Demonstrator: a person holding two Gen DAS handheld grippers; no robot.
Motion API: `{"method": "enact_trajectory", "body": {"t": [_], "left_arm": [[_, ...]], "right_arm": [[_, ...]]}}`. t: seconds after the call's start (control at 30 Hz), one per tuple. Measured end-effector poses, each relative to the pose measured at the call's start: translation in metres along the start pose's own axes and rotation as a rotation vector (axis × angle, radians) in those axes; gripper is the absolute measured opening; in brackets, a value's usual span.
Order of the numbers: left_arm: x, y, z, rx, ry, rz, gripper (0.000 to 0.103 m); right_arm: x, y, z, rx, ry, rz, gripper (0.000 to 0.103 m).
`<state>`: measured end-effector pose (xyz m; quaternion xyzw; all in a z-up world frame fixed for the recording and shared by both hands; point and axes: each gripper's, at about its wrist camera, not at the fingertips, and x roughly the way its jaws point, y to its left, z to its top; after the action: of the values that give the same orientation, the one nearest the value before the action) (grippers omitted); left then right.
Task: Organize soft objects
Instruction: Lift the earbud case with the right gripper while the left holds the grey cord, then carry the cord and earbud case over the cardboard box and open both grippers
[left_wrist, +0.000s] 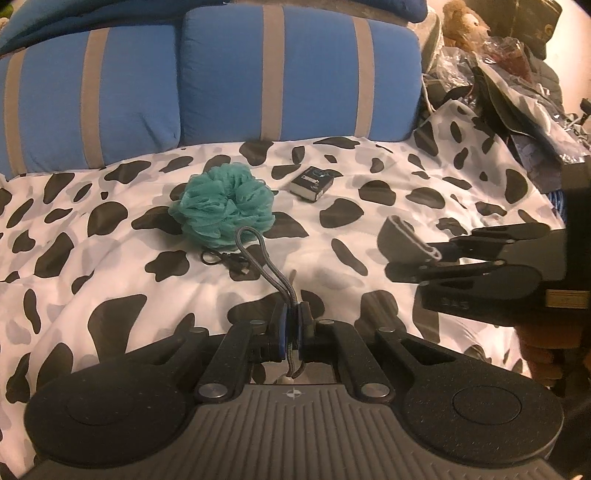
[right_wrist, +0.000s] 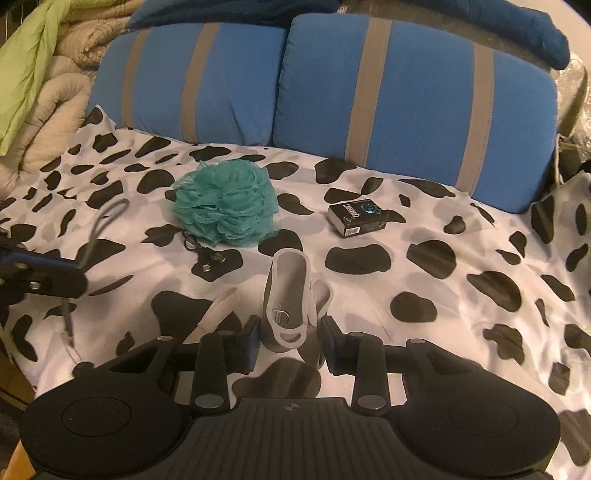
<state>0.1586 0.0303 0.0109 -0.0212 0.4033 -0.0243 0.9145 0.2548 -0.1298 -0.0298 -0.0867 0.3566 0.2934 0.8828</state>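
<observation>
A teal mesh bath pouf (left_wrist: 223, 206) (right_wrist: 225, 203) lies on the cow-print bedsheet (left_wrist: 110, 266) (right_wrist: 461, 314). My left gripper (left_wrist: 293, 317) (right_wrist: 37, 273) is shut on a grey braided cord (left_wrist: 258, 254) (right_wrist: 107, 218), whose loop rises in front of the pouf. My right gripper (right_wrist: 291, 343) (left_wrist: 417, 258) is shut on a translucent grey silicone sleeve (right_wrist: 288, 295) (left_wrist: 402, 236) and holds it above the sheet, to the right of the pouf.
A small black box (left_wrist: 312, 182) (right_wrist: 360, 216) and a thin black USB cable (left_wrist: 229, 262) (right_wrist: 207, 258) lie near the pouf. Two blue pillows with grey stripes (left_wrist: 295, 74) (right_wrist: 406, 92) line the back. Plastic bags and clothes (left_wrist: 517, 92) pile up at right, a beige quilt (right_wrist: 55, 92) at left.
</observation>
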Motion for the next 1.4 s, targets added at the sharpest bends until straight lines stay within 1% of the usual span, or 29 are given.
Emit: {"method": "enact_trajectory", "body": {"t": [0.13,0.3,0.5,0.63,0.87,1.0,1.13,1.4], "left_arm": [[-0.005,-0.003,-0.005,0.001,0.013,0.000,0.006],[-0.013,-0.006,-0.013,-0.001,0.022,0.000,0.006],[-0.020,-0.009,-0.027,-0.004,0.052,0.001,0.006],[-0.024,-0.013,-0.037,-0.005,0.079,-0.004,0.006],[-0.037,-0.022,-0.057,0.008,0.109,-0.017,0.006],[-0.041,-0.027,-0.069,0.019,0.146,-0.025,0.006],[-0.043,-0.032,-0.081,0.031,0.178,-0.024,0.006],[-0.045,-0.041,-0.099,0.055,0.253,-0.042,0.006]], "right_arm": [[-0.019,0.001,-0.005,0.022,-0.006,0.008,0.037],[-0.042,0.009,-0.017,0.009,-0.005,0.031,0.037],[-0.065,0.021,-0.031,0.009,0.020,0.064,0.038],[-0.076,0.028,-0.042,0.014,0.052,0.088,0.038],[-0.095,0.048,-0.061,-0.025,0.095,0.135,0.039],[-0.103,0.057,-0.072,-0.045,0.120,0.157,0.040],[-0.108,0.065,-0.082,-0.049,0.161,0.191,0.039],[-0.110,0.073,-0.099,-0.024,0.258,0.231,0.040]]}}
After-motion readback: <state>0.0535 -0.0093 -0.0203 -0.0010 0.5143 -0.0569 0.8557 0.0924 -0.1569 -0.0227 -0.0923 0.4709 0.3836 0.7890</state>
